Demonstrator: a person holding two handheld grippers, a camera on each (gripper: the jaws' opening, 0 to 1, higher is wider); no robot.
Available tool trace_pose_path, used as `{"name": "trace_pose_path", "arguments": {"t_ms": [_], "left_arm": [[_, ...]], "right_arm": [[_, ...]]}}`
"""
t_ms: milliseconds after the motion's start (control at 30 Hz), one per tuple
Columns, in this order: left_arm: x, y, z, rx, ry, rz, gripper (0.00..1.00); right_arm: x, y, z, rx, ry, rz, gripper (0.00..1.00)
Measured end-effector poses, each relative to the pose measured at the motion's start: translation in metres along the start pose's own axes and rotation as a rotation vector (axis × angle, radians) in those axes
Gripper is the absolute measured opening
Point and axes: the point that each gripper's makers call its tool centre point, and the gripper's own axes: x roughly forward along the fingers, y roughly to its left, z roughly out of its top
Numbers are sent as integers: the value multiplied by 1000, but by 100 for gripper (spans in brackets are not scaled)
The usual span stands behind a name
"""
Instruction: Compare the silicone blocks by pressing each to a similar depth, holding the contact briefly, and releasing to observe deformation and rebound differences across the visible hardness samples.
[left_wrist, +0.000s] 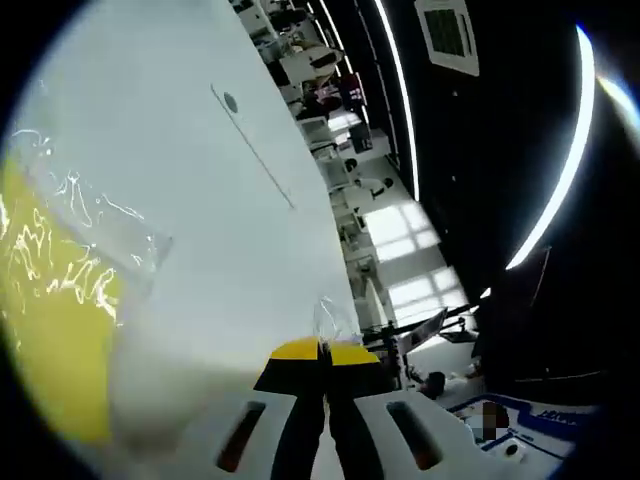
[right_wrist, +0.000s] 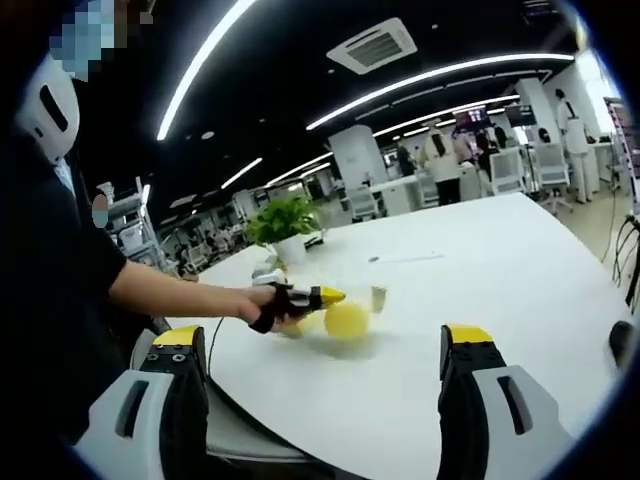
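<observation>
In the left gripper view, the left claw (left_wrist: 322, 352) is clenched, its two yellow-tipped jaws meeting with no gap, and a scrap of clear plastic film (left_wrist: 328, 320) stands at the very tips; whether it is pinched between them cannot be told. The white bench (left_wrist: 230, 200) fills most of the scene, tilted by the camera's roll. Close to the lens on the left lies a yellow silicone block (left_wrist: 55, 300) under a crinkled clear wrapper (left_wrist: 95, 225) that glints in the light.

In the right gripper view, the right claw (right_wrist: 325, 345) is released, jaws wide apart and holding nothing, raised over the near edge of the bench (right_wrist: 480, 290). Between the jaws, farther along the bench, a round yellow block (right_wrist: 346, 320) rests on the surface. The left claw (right_wrist: 330, 296) comes in from the left in a person's hand (right_wrist: 262, 305), its yellow tip just beside the top of that block; whether it touches cannot be told. A small clear cup (right_wrist: 378, 297) stands just right of the block, and a potted plant (right_wrist: 285, 228) stands behind.
</observation>
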Motion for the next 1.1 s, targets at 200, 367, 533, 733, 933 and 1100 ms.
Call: {"name": "trace_pose_path", "arguments": {"t_ms": [200,367,533,733,933,1100], "left_arm": [[10,8,-4,164,73,59,0],[20,22,-7,261,117,109,0],[25,29,-9,347,156,142,0],[21,33,-6,310,141,157,3],[12,20,14,473,52,162,18],[1,10,9,430,69,149,23]], "right_arm": [[7,-2,-3,22,16,7,88],[12,2,-7,10,40,24,88],[9,5,-8,0,48,31,87],[3,10,-8,-15,55,27,87],[0,11,-18,-45,84,12,87],[0,16,-17,-48,78,10,87]]}}
